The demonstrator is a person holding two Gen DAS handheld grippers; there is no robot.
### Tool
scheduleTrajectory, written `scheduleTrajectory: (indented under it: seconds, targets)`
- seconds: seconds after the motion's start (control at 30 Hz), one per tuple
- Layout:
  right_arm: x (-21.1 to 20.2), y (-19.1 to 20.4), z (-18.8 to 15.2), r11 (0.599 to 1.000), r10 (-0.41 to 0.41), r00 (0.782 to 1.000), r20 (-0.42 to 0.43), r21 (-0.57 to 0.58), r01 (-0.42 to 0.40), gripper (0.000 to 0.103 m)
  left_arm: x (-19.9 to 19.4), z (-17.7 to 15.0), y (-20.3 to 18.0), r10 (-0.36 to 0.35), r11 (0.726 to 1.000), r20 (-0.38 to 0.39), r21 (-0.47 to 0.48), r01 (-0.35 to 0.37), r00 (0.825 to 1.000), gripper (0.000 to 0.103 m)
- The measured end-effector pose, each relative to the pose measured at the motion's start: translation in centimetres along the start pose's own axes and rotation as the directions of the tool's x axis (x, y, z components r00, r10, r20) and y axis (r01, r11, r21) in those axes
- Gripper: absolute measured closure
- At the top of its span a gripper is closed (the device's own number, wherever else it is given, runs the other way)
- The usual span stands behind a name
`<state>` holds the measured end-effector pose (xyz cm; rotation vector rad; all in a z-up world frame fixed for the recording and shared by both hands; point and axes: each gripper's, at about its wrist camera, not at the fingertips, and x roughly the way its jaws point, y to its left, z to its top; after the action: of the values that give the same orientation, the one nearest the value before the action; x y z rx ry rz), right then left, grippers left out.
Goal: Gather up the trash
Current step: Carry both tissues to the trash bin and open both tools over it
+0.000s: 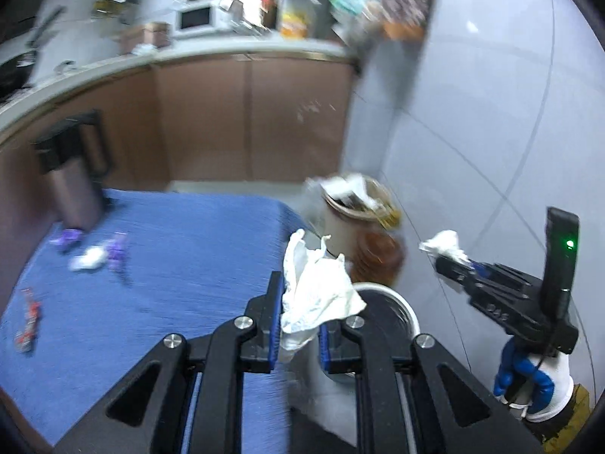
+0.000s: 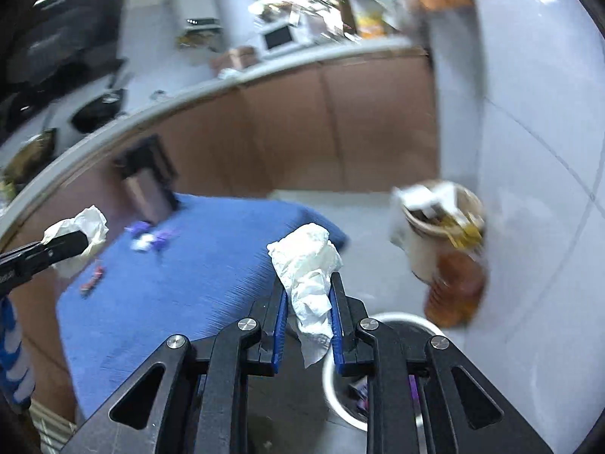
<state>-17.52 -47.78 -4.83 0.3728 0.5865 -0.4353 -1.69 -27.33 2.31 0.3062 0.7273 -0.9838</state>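
Note:
My left gripper (image 1: 307, 295) is shut on a crumpled white tissue (image 1: 321, 283), held past the right edge of the blue-covered table (image 1: 170, 265) and above a white bin (image 1: 410, 316). In the right wrist view, my right gripper (image 2: 307, 280) is shut on a second crumpled tissue (image 2: 308, 261), just left of the white bin (image 2: 401, 319). Each gripper shows in the other's view: the right gripper (image 1: 442, 265) with its tissue (image 1: 446, 246), the left gripper (image 2: 77, 244) with its tissue (image 2: 89, 227). Purple wrappers (image 1: 113, 253) and a red wrapper (image 1: 28, 321) lie on the cloth.
A dark thermos jug (image 1: 75, 178) stands at the table's far left. Past the table, an overfilled beige bin (image 1: 351, 212) and a brown bottle (image 1: 380, 259) sit against the tiled wall. A kitchen counter with brown cabinets (image 1: 245, 113) runs behind. Gloved hand (image 1: 529, 382) holds the right gripper.

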Motion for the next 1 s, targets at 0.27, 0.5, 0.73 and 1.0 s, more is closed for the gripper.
scheduleTrajectory:
  seconds: [0.27,0.5,0.73,1.0]
  targets:
    - [5.4,-6.7,-4.1,0.988,-0.089,0.985,-0.146,0.110,0.105,0.081,10.2,0.1,-6.6,-0.100,0.990,-0.167,0.083,0.115,0.981,0.088]
    - [8.4,-10.6,-5.8,0.972,-0.121,0.968,-0.218,0.173,0.160,0.077,17.0,0.4,-9.0,-0.136,0.984,-0.264,0.073,0.160,0.955,0.087]
    - [10.5,-13.1,-6.9,0.956,-0.135,0.954,-0.268,0.217,0.197,0.064,20.5,-0.5,-9.4,-0.206,0.975,-0.347,0.008,0.223,0.915,0.075]
    - [11.2,-13.8,-7.7,0.948,-0.147,0.946,-0.290,0.231,0.219,0.055,20.9,-0.6,-9.5,-0.225,0.972,-0.350,-0.019,0.233,0.909,0.062]
